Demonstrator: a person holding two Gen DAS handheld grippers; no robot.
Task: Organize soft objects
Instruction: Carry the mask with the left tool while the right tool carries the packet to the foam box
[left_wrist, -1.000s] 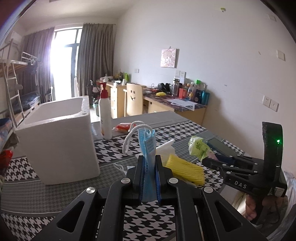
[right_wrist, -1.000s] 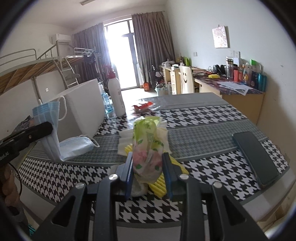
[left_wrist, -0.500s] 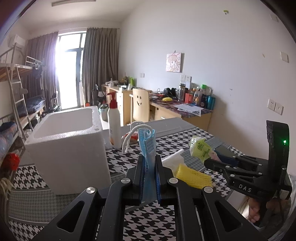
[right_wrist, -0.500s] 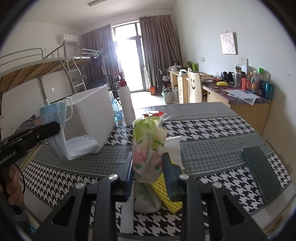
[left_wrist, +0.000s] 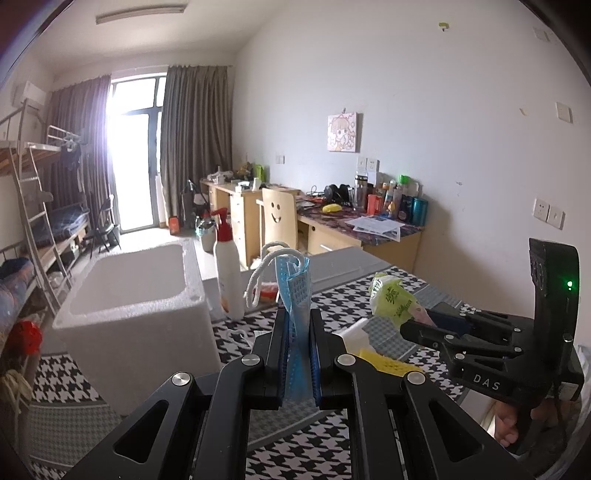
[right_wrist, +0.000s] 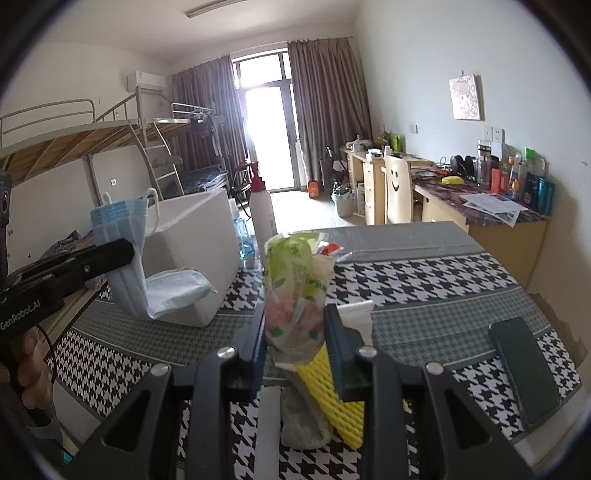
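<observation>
My left gripper (left_wrist: 298, 321) is shut on a blue face mask (left_wrist: 295, 291) whose white ear loops curl above the jaws; the same mask (right_wrist: 122, 254) hangs from that gripper in the right wrist view, above the table. My right gripper (right_wrist: 295, 325) is shut on a green and pink tissue packet (right_wrist: 293, 291), also seen from the side as the packet (left_wrist: 393, 301) in the left wrist view. Under it on the houndstooth table lie a yellow foam net (right_wrist: 332, 391), a grey pad (right_wrist: 304, 421) and a white tissue (right_wrist: 354, 314). A white foam box (left_wrist: 129, 306) stands open-topped at left.
A white bottle with a red pump (left_wrist: 228, 273) stands behind the foam box. A dark phone (right_wrist: 522, 365) lies at the table's right edge. A red-and-white wrapper (left_wrist: 267, 291) lies beyond the mask. Desks, a chair and bunk beds line the room behind.
Both grippers have risen with their loads, so the table and foam box sit lower in view. The mask now hangs off the table. Both grips are unchanged.
</observation>
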